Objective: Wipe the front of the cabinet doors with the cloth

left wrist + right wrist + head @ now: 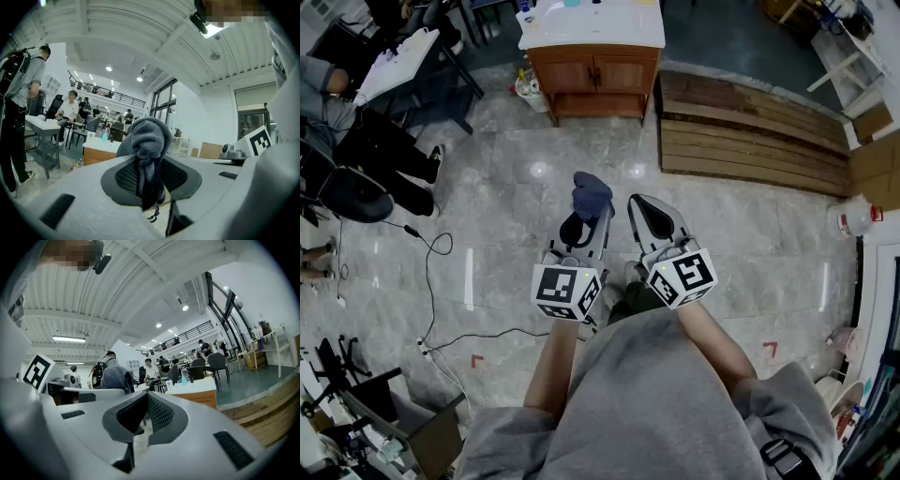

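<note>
"What's nearest?"

"The person's grey shirt (pixel 661 408), both arms held out over the marble floor (pixel 502 202)."

"And on the left?"

"The left hand-held gripper (pixel 579 223) is pinching a bunched dark grey-blue cloth (pixel 592 193), the wad poking past its tips."

"The cabinet?"

"The wooden cabinet (pixel 593 75) stands well ahead, its doors shut, well apart from the cloth."

"The right?"

"The right hand-held gripper (pixel 654 214) is just beside the left, its jaws pressed together on nothing."
</note>
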`<state>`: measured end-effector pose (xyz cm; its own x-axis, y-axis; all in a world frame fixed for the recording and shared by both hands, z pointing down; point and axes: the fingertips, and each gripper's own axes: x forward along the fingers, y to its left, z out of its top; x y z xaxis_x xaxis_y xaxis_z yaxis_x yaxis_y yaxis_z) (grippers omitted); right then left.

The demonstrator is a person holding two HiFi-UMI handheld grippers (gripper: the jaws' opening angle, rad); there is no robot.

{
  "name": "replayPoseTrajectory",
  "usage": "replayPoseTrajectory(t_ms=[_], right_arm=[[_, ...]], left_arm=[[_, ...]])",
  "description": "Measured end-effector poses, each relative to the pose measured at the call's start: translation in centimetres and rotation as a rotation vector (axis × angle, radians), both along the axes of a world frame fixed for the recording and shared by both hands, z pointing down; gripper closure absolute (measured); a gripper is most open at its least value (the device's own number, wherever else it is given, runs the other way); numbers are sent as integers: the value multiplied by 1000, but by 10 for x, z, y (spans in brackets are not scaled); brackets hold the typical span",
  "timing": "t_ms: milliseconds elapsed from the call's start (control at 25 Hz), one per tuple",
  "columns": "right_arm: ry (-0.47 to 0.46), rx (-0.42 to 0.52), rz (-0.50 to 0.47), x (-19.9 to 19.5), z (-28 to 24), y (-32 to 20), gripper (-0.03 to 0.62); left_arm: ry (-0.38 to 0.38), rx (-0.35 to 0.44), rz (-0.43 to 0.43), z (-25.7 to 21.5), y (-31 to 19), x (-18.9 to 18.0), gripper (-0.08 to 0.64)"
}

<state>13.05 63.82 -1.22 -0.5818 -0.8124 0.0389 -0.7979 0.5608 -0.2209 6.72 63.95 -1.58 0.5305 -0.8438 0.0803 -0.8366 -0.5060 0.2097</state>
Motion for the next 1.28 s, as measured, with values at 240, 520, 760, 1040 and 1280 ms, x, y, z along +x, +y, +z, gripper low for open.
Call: replayPoseTrajectory(t_ms=[240, 520, 760, 1040, 1280], right_arm=[[2, -28, -12, 11, 17, -13, 583], [-14, -6, -35, 27, 12, -67, 583], [-55, -4, -42, 48, 14, -111, 583], [-71, -25, -52, 55, 19, -149, 583], [-87, -29, -52, 45, 30, -179, 583]], left_arm=[[1, -31, -7, 16, -18, 12, 456], [-19, -33, -21, 8, -70, 29, 456], [-52, -40, -8, 7, -114, 55, 456], [-54, -71, -29, 13, -152, 53, 456], [-51, -76, -25, 23, -183, 41, 454]])
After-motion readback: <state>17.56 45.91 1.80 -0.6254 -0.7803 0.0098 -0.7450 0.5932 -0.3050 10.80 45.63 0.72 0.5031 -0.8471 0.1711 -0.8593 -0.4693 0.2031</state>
